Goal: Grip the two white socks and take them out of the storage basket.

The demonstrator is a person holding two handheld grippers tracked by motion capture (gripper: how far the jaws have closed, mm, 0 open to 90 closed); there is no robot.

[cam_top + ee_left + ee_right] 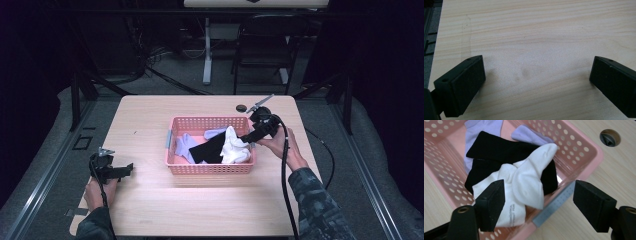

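Hovering over soft white cotton socks (524, 182) piled in the pink perforated plastic basket (210, 169) on the tabletop (150, 200).
Right hand-held gripper (539, 202) spread, empty; left hand-held gripper (536, 80) wide, empty. Light, limp, unbreakable fabric: pinch a bunched fold, likely at the raised middle.

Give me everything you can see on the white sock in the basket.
The white sock is soft knit fabric, crumpled and folded over itself, with small grey print near one end. It lies on top of the pile, over a black sock, at the right end of the pink perforated basket. The right hand-held gripper hovers above it, jaws apart, not touching it.
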